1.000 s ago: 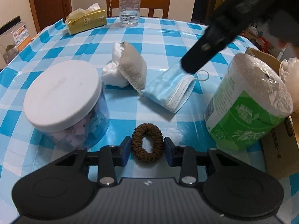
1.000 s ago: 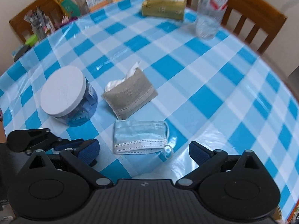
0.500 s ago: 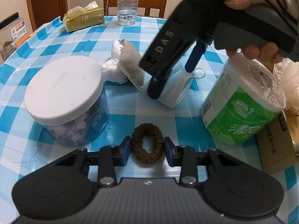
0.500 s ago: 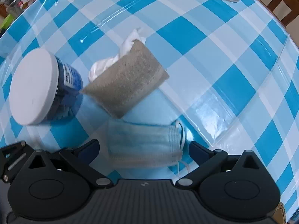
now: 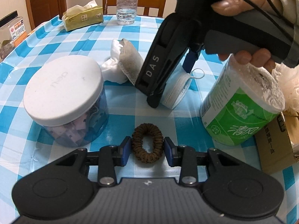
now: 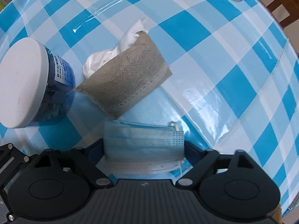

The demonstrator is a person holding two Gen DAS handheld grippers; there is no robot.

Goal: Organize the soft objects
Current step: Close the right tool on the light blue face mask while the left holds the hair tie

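The left gripper point(image 5: 147, 150) held a brown hair tie point(image 5: 147, 143) pinched between its fingers just above the blue-and-white checked table point(image 5: 186, 117), beside a white-lidded jar point(image 5: 64, 97) and a green-printed paper roll point(image 5: 241, 110). Beyond them a hand point(image 5: 244, 28) pointed the right gripper point(image 6: 143, 149), marked "DAS", steeply down; its fingers had just been closing around the folded blue face mask point(image 6: 143, 141) on the table, whether pressing it I could not tell. Farther off lay a grey pouch point(image 6: 127, 82) on a white cloth point(image 6: 114, 54), a tissue pack point(image 5: 83, 17), a water bottle point(image 5: 127, 1) and a wooden chair point(image 5: 151, 1).

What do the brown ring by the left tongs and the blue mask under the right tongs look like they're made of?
Brown ring: looks like a fabric-covered elastic hair tie, matte, with a ribbed, fuzzy knit surface.
Blue mask: looks like thin non-woven disposable material, matte, with pleats, pressed edge seams and a white ear loop. Both look soft, though the pictures can't confirm it.
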